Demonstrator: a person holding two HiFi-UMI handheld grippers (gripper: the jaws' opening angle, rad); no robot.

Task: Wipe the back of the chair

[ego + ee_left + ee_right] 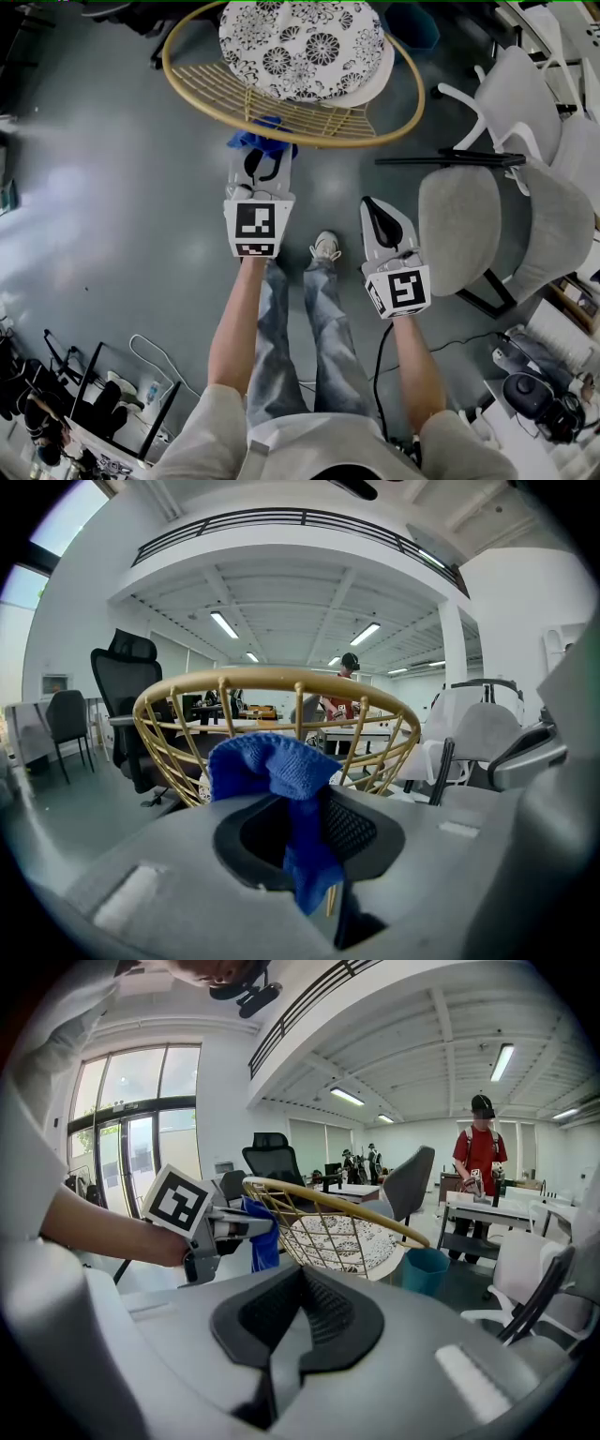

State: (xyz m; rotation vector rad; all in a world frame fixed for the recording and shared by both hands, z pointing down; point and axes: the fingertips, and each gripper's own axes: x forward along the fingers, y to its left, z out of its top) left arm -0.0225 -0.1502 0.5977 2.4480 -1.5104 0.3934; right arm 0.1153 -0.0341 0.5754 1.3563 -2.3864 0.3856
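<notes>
While the left gripper clamps cloth, grey chairs stand beside.

We hold a bunched blue knitted cloth, pinched in our left gripper, at the outer curve of the gold wire chair back, below its floral cushion.

One gold chair, one cloth, two claws

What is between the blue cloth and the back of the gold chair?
Nothing that shows. The left gripper holds the blue cloth right at the rim of the gold wire chair back. The right gripper is off to the side, shut and empty.
</notes>
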